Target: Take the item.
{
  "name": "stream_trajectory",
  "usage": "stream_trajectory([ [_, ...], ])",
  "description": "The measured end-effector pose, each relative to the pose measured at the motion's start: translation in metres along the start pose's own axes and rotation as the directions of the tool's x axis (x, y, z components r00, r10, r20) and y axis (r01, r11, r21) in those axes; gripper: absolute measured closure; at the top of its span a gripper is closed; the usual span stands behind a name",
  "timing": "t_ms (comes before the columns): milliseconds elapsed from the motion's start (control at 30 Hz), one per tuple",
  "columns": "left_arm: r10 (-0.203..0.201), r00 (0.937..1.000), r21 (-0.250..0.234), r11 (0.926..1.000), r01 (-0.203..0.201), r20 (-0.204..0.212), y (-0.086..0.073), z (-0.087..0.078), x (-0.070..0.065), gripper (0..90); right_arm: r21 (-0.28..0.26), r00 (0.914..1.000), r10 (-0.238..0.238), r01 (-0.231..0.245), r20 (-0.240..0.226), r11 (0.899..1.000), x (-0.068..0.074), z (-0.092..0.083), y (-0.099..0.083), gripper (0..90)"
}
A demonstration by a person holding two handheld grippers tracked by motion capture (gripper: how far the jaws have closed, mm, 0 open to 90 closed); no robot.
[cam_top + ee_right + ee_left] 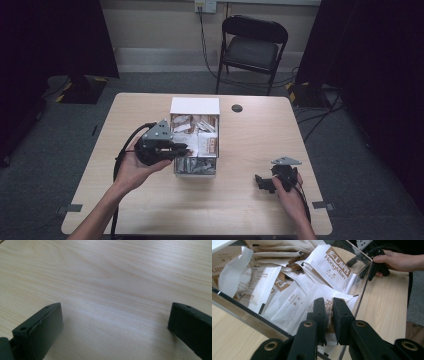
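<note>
A clear box [195,171] stands mid-table, holding several white and brown sachets [201,141]; one lying on top reads "HongMian" [337,265]. My left gripper [185,148] reaches into the box from its left side. In the left gripper view its jaws [329,302] stand almost together, pinching a white sachet [324,292] with brown print in the narrow gap. My right gripper [259,180] rests low over bare table at the front right. Its jaws [115,315] are spread wide with only wood grain between them.
The box's white lid [195,105] lies flat behind it. A small black disc [237,108] sits on the table behind the box, to the right. A black folding chair [252,47] stands beyond the far edge. The box's clear wall [362,290] rises just right of my left jaws.
</note>
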State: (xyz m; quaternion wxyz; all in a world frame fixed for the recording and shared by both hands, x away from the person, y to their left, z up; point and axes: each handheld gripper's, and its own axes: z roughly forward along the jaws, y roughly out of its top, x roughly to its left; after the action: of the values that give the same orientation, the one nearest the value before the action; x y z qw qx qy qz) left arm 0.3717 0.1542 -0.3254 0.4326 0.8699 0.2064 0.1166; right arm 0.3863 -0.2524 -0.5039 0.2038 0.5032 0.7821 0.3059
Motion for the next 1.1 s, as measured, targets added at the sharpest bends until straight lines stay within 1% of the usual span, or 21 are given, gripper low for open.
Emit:
stream_trajectory([
  [100, -0.017, 0.9998, -0.018, 0.9997, 0.017, 0.013, -0.0011, 0.0004, 0.0015, 84.0, 0.0, 1.0, 0.0, 0.0, 0.0, 1.0, 0.0, 0.0, 0.0, 0.0],
  [133, -0.013, 0.9998, -0.012, 0.9998, 0.014, 0.013, -0.0007, 0.0002, 0.002, 84.3, 0.0, 1.0, 0.0, 0.0, 0.0, 1.0, 0.0, 0.0, 0.0, 0.0],
  [233, -0.037, 0.9991, -0.027, 0.9989, 0.038, 0.023, -0.0005, 0.0005, 0.0017, 84.9, 0.0, 1.0, 0.0, 0.0, 0.0, 1.0, 0.0, 0.0, 0.0, 0.0],
  [267, -0.033, 0.9992, -0.024, 0.9991, 0.034, 0.023, 0.0, 0.0009, 0.0021, 85.2, 0.0, 1.0, 0.0, 0.0, 0.0, 1.0, 0.0, 0.0, 0.0, 0.0],
  [333, -0.052, 0.9981, -0.039, 0.9978, 0.053, 0.035, -0.0004, 0.0022, 0.0031, 86.1, 0.0, 1.0, 0.0, 0.0, 0.0, 1.0, 0.0, 0.0, 0.0, 0.0],
  [400, -0.058, 0.9978, -0.048, 0.9971, 0.059, 0.033, -0.0008, 0.0026, 0.0034, 86.6, 0.0, 1.0, 0.0, 0.0, 0.0, 1.0, 0.0, 0.0, 0.0, 0.0],
  [533, -0.076, 0.9954, -0.073, 0.9941, 0.08, 0.057, -0.0023, 0.0013, 0.0062, 87.5, 0.0, 1.0, 0.0, 0.0, 0.0, 1.0, 0.0, 0.0, 0.0, 0.0],
  [600, -0.079, 0.9952, -0.078, 0.9934, 0.084, 0.058, -0.0027, 0.0016, 0.0064, 87.6, 0.0, 1.0, 0.0, 0.0, 0.0, 1.0, 0.0, 0.0, 0.0, 0.0],
  [767, -0.097, 0.9919, -0.101, 0.9893, 0.105, 0.082, -0.0035, 0.0005, 0.0077, 87.9, 0.0, 1.0, -0.001, 0.001, 0.0, 1.0, 0.0, 0.0, 0.0, 0.0],
  [833, -0.097, 0.9919, -0.105, 0.9889, 0.105, 0.082, -0.0036, 0.0002, 0.0082, 88.0, 0.0, 1.0, 0.0, 0.0, 0.0, 1.0, 0.0, 0.0, 0.0, 0.0],
  [900, -0.106, 0.9893, -0.115, 0.9865, 0.117, 0.1, -0.0041, -0.0004, 0.009, 88.1, 0.0, 1.0, 0.0, 0.0, 0.0, 1.0, 0.0, 0.0, 0.0, 0.0],
  [967, -0.107, 0.9896, -0.122, 0.9855, 0.118, 0.097, -0.0039, -0.0019, 0.0091, 88.1, 0.0, 1.0, 0.0, 0.0, 0.0, 1.0, 0.0, 0.0, 0.0, 0.0],
  [1100, -0.108, 0.989, -0.155, 0.9802, 0.123, 0.101, -0.0031, -0.0053, 0.0089, 88.2, 0.0, 1.0, 0.0, 0.0, 0.0, 1.0, 0.0, 0.0, 0.0, 0.0],
])
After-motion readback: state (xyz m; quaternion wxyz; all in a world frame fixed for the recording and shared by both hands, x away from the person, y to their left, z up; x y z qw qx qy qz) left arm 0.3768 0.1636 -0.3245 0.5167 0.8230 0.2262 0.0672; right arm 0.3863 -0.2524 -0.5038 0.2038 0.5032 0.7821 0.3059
